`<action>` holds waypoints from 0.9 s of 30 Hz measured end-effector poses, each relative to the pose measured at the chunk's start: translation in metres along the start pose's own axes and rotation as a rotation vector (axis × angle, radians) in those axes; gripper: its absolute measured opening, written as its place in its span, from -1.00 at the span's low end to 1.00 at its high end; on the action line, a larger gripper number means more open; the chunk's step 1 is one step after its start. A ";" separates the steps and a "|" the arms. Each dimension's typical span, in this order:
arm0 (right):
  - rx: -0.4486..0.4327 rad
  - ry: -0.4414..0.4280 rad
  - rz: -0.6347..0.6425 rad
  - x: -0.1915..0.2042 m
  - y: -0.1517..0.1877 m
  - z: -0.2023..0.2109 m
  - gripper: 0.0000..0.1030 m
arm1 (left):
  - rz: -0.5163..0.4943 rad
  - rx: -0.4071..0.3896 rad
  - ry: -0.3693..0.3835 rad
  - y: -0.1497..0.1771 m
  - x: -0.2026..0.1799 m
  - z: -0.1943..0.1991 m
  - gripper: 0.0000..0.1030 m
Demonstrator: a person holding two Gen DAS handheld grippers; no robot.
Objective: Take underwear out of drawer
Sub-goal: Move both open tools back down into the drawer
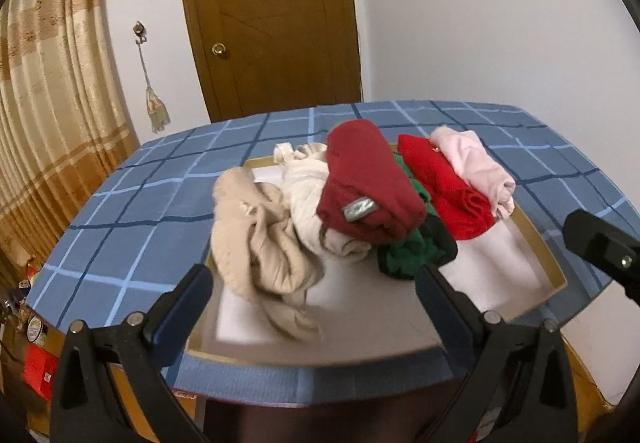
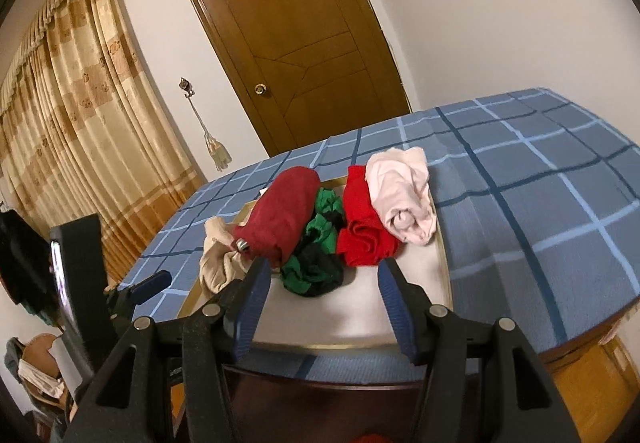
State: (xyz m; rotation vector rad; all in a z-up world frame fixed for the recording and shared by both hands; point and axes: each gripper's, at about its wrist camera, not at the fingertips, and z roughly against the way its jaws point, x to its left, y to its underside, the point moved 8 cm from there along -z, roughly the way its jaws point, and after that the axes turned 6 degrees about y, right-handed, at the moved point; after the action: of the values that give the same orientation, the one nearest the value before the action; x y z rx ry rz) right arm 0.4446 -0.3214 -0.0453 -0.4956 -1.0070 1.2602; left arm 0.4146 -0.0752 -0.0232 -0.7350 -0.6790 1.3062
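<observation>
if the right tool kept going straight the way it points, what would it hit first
Probably the green garment, which lies between the open right tool fingers' line, in the drawer; depth is unclear.

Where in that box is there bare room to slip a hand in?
The white floor of the drawer is bare at the near right, below the green underwear and bright red roll. The far left is crowded with beige pieces.
</observation>
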 end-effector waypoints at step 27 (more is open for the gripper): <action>-0.008 -0.008 -0.046 -0.005 0.051 0.050 0.14 | 0.015 0.001 0.017 0.059 0.000 0.051 0.99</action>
State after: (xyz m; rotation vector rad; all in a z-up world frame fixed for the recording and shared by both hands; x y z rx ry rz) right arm 0.3748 -0.3222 -0.0614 -0.4716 -1.0248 1.2187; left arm 0.3397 -0.0639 -0.0395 -0.7514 -0.6604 1.3126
